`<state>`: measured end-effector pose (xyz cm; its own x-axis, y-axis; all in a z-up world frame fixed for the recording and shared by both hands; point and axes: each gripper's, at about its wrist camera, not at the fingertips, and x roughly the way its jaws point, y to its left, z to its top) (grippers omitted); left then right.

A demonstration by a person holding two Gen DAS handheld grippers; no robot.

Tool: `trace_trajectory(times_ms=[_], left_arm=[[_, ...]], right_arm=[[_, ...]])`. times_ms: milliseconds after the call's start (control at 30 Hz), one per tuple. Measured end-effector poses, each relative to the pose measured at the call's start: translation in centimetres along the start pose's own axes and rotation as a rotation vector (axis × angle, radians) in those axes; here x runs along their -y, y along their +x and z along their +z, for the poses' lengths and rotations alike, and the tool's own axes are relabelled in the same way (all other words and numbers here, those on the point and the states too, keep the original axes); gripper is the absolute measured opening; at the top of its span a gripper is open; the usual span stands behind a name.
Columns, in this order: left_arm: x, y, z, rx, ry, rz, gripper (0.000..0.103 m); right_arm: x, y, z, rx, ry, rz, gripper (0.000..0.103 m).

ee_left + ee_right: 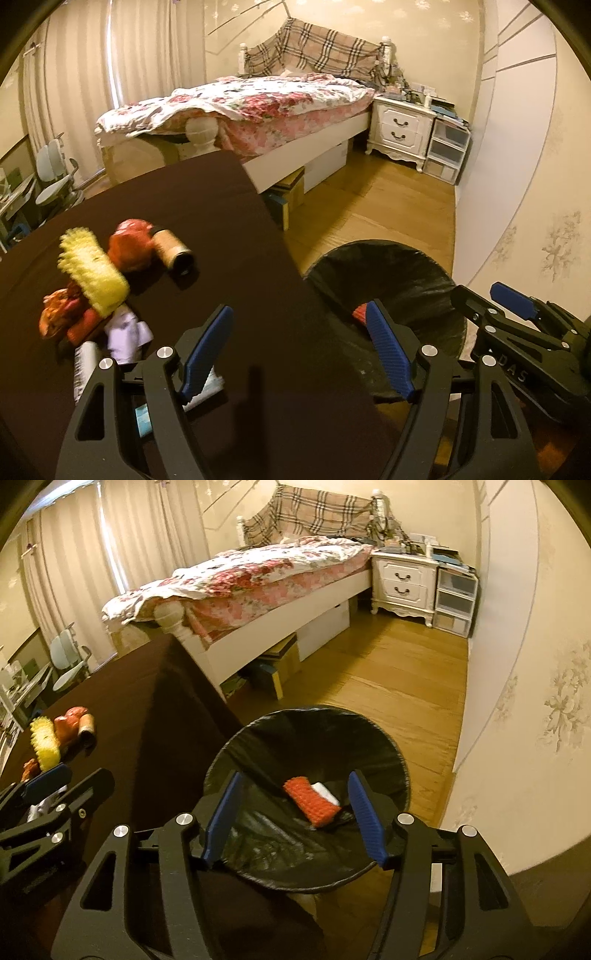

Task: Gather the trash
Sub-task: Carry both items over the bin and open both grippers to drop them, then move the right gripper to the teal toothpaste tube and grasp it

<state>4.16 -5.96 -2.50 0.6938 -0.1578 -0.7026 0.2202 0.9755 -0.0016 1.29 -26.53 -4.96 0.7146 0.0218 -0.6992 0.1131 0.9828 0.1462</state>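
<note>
A red ribbed item [312, 800] and a white piece [325, 789] are seen lying on the black liner at the bottom of the trash bin [400, 775], which stands on the floor just beside the right edge of the tabletop [221, 221]. More trash is left on the tabletop near its left edge: a yellow brush [92, 269], a red crumpled wrapper [129, 243], a brown spool [173, 247], a lilac paper [127, 332] and an orange-red packet [59, 314], all touching or close together.

The right gripper [295, 819] is held over the bin opening, pointed down at a slant, with the jaws apart and nothing between them. The left gripper [299, 354] is held over the right edge of the tabletop, also slanted downward, jaws wide and empty.

A risk is judged here: the pile is crowded, so one item could be pushed off the left edge when another is grasped. The spool could also be rolled away by a light touch. The bin could be knocked by a low gripper.
</note>
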Motion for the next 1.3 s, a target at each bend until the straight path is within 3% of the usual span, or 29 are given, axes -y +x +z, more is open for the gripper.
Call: trace_trajectory(times_ms=[433, 900, 1300], left_arm=[[-5.7, -4.3, -2.1, 0.018, -0.089, 0.087, 0.074], [-14.0, -6.6, -5.9, 0.003, -0.21, 0.226, 0.074], [-18.2, -6.6, -7.8, -0.02, -0.278, 0.288, 0.074]], right_arm=[[-5.1, -1.6, -1.4, -0.023, -0.078, 0.085, 0.061], [-13.0, -2.3, -3.6, -0.094, -0.262, 0.19, 0.067], [-17.6, 0.3, -3.1, -0.115, -0.402, 0.118, 0.071]])
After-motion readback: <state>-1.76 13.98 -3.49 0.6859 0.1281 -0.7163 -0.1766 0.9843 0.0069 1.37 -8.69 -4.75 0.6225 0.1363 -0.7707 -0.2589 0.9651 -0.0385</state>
